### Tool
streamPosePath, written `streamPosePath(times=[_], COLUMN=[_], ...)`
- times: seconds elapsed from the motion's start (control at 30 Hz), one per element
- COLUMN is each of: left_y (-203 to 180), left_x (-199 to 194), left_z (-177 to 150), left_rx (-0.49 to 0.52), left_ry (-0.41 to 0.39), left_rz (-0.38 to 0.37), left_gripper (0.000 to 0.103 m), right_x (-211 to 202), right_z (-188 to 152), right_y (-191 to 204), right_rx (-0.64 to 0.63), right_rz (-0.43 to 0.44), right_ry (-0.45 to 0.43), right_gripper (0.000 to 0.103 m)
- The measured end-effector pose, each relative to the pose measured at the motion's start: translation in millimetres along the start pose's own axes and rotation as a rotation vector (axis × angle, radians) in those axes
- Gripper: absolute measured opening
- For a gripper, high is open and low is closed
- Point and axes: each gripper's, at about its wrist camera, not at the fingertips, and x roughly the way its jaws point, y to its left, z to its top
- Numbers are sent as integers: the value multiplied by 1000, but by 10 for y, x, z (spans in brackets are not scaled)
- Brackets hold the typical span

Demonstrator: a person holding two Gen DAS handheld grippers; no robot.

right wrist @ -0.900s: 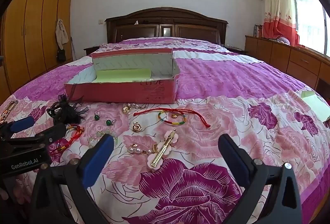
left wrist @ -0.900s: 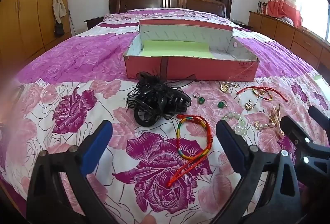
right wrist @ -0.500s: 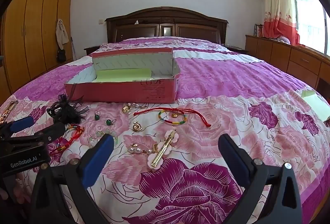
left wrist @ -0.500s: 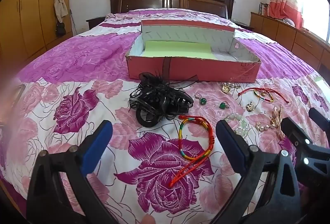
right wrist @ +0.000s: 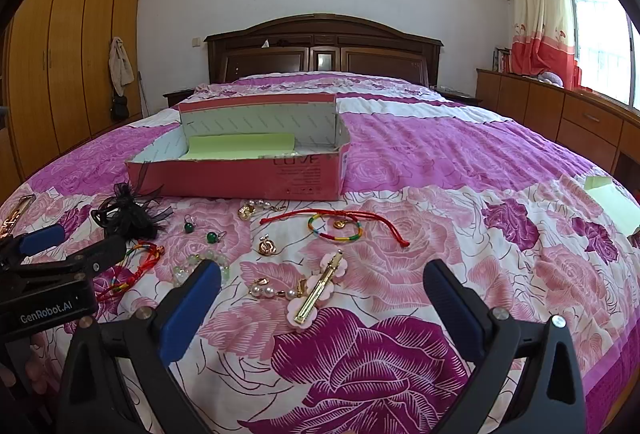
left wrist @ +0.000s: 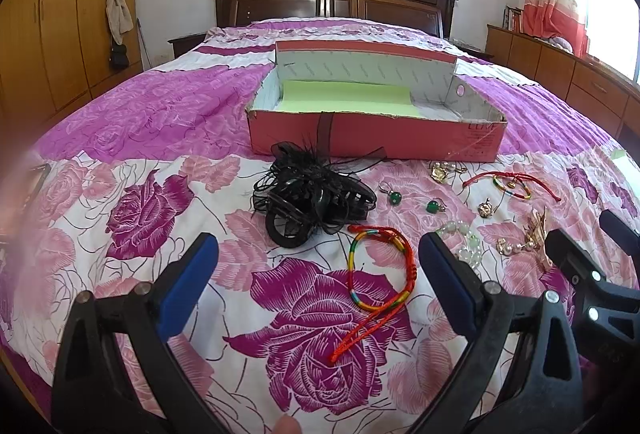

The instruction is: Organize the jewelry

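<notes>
An open pink box [left wrist: 376, 138] with a green sheet inside stands on the bed; it also shows in the right wrist view [right wrist: 240, 178]. In front of it lie a black hair clip [left wrist: 312, 206], a rainbow cord bracelet [left wrist: 380, 266], green earrings [left wrist: 432, 206], a clear bead bracelet [left wrist: 466, 242], a red cord bracelet [right wrist: 336, 226] and a gold flower hairpin [right wrist: 320, 290]. My left gripper [left wrist: 318, 266] is open above the rainbow bracelet, just in front of the black clip. My right gripper [right wrist: 322, 294] is open over the gold hairpin and pearl earrings [right wrist: 272, 290].
The floral bedspread [right wrist: 440, 162] covers the bed. A wooden headboard [right wrist: 324, 50] is at the back, wardrobes [right wrist: 60, 66] on the left, low cabinets [right wrist: 560, 118] on the right. A green paper [right wrist: 612, 202] lies near the bed's right edge.
The left gripper has tilted or drawn back slightly, so the box and clip sit a little lower in its view. The right gripper has barely moved. Both stay open.
</notes>
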Motion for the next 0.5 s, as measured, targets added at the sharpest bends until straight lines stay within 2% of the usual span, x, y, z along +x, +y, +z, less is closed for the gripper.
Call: streamPosePath(times=[0.5], left_y=[-18], left_x=[-5], left_z=[-17], left_rx=[0], left_ry=[-2], left_rz=[1], left_gripper=[94], right_x=[5], right_z=[-2], right_y=[-2], right_rx=[0], right_rz=[0], right_ry=[0], right_gripper=[103])
